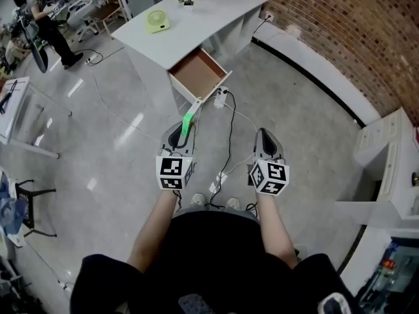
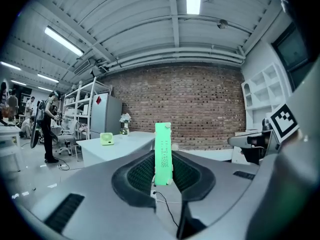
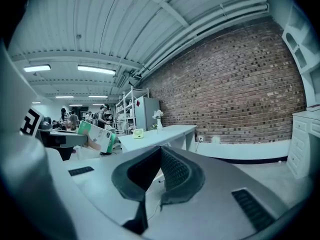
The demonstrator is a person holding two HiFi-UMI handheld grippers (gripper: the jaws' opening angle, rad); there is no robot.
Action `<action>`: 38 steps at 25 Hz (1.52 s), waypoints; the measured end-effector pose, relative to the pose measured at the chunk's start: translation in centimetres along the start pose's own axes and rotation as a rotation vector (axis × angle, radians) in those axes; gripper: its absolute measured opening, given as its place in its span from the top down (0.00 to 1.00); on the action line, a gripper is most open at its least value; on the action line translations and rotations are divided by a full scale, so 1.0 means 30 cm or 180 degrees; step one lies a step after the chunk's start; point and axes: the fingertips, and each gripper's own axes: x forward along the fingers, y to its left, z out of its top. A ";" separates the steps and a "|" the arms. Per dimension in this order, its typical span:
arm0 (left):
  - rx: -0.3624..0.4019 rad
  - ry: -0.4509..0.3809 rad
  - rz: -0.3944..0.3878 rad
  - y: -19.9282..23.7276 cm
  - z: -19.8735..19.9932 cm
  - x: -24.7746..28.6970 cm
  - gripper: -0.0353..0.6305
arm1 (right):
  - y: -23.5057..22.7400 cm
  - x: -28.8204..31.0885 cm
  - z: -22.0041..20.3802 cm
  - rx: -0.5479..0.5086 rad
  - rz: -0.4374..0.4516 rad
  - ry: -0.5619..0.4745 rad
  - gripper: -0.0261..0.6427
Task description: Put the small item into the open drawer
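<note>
- One white table [image 1: 216, 8] stands on the floor at 12 o'clock, well apart from both grippers.
- Its open drawer [image 1: 196, 74] juts toward 6 o'clock, brown inside.
- Left gripper [image 1: 179, 133], at 6 o'clock of the drawer: fingers clenched on a slim green item [image 1: 190, 118] that sticks out toward 12 o'clock, short of the drawer.
- Right gripper [image 1: 264, 135], at 3 o'clock of the left: fingers pressed together, empty.
</note>
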 end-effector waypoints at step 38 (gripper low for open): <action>-0.0159 -0.0124 -0.0018 0.252 0.016 0.303 0.82 | 0.002 0.390 0.130 0.0053 -0.0056 -0.0269 0.96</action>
